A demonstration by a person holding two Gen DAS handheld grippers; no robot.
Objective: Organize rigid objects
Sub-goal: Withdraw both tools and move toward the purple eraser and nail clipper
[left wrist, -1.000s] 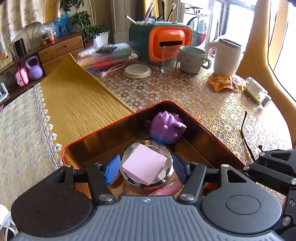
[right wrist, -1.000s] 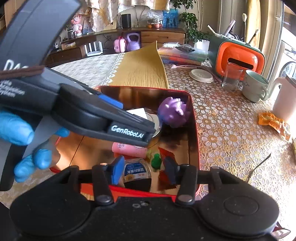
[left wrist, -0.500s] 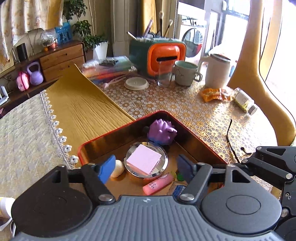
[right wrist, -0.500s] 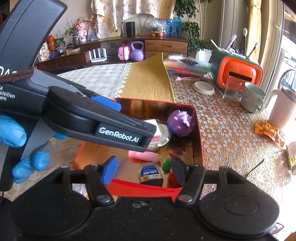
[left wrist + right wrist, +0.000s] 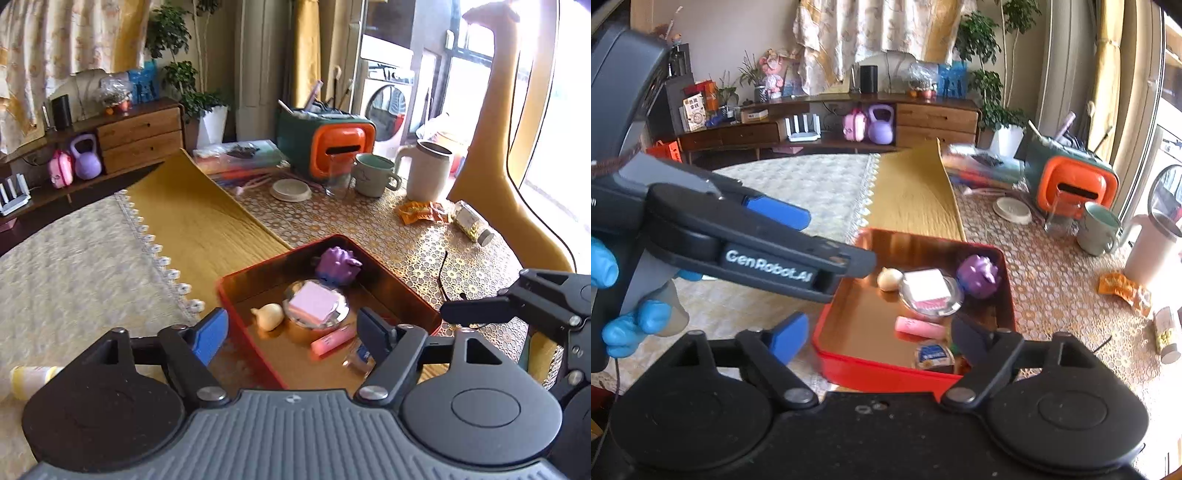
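A red tin tray sits on the table. In it lie a purple toy, a round mirror with a pink pad, a cream garlic-like piece, a pink tube and a small blue-labelled jar. My left gripper is open and empty, raised above the tray's near side. My right gripper is open and empty, above the tray's near edge. The left gripper body shows at the left of the right wrist view.
At the back stand an orange and green box, a glass, a green mug, a white jug and a lid. A snack packet and a jar lie at the right. A yellow mat lies left.
Both grippers have pulled up and back from the tray, which now looks smaller. The left gripper's jaws have spread wider. The garlic-like piece has come into view.
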